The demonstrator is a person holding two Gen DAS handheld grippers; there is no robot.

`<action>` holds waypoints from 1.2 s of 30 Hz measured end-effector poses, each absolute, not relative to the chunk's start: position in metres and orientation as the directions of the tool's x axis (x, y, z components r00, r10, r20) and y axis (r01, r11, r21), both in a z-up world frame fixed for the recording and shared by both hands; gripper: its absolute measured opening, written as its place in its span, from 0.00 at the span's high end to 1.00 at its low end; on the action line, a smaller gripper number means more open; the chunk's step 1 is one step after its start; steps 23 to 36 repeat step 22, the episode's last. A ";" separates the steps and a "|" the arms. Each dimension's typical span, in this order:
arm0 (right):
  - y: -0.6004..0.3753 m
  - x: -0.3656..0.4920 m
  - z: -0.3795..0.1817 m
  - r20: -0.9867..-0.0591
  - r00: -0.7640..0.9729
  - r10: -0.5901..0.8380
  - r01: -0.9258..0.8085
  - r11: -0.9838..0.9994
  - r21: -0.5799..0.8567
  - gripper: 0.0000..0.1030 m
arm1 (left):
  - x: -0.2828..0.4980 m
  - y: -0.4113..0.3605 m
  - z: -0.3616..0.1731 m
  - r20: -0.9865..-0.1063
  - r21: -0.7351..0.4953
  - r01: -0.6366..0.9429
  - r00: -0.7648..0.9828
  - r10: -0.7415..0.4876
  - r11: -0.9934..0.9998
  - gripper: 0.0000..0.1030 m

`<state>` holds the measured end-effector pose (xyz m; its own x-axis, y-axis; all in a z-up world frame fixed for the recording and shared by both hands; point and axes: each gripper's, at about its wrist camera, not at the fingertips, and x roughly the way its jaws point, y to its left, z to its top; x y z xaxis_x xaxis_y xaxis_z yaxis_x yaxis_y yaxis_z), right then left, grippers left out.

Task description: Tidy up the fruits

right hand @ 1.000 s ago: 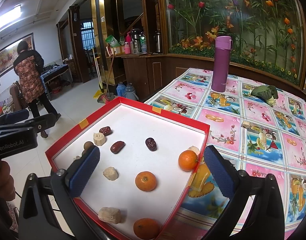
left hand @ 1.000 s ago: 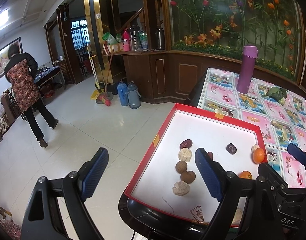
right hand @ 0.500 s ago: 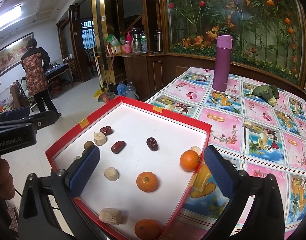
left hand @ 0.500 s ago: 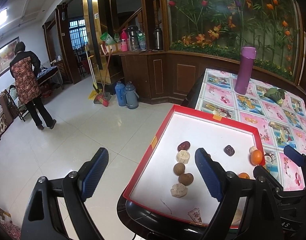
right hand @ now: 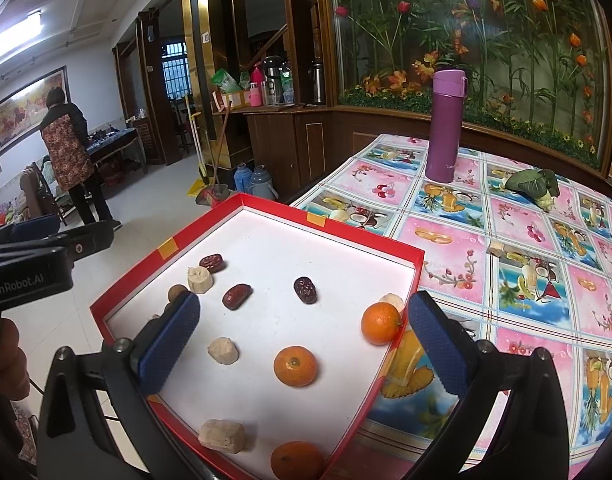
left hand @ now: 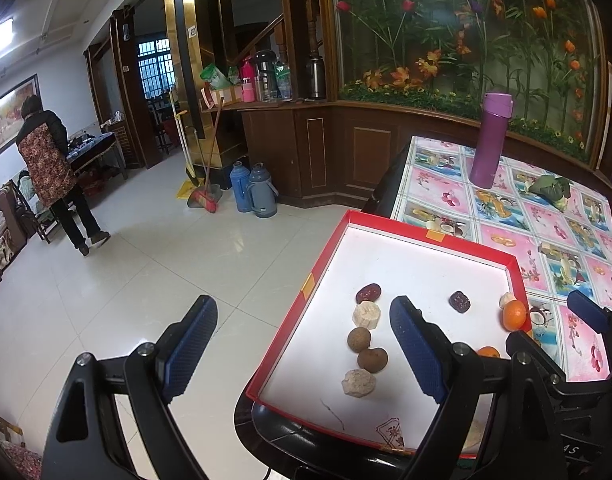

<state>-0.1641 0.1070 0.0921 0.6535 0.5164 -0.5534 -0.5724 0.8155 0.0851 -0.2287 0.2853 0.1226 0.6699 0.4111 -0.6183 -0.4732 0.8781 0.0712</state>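
Both grippers have backed off slightly since a second ago, nothing picked yet, so sorting hasn't begun. Left gripper (left hand: 303,344) and right gripper (right hand: 303,338) hover with fingers spread, holding nothing. Fruits sit loose in the red-rimmed white tray (right hand: 338,232) on the table (right hand: 518,280): smooth round oranges (right hand: 295,365), wrinkled dark dates (right hand: 236,296), brown longans (left hand: 358,339), pale chunky pieces (right hand: 223,350).

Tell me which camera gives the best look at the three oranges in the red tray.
The right wrist view: all three oranges sit unobstructed in the red tray. The left wrist view shows one orange at the tray's far edge and only a sliver of another behind the gripper finger; the third is hidden.
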 end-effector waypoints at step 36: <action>0.107 -0.161 0.094 -0.545 0.659 0.519 -0.565 0.819 0.097 0.00 | -0.227 0.274 0.128 -0.615 0.064 -0.436 0.691 0.379 0.898 0.14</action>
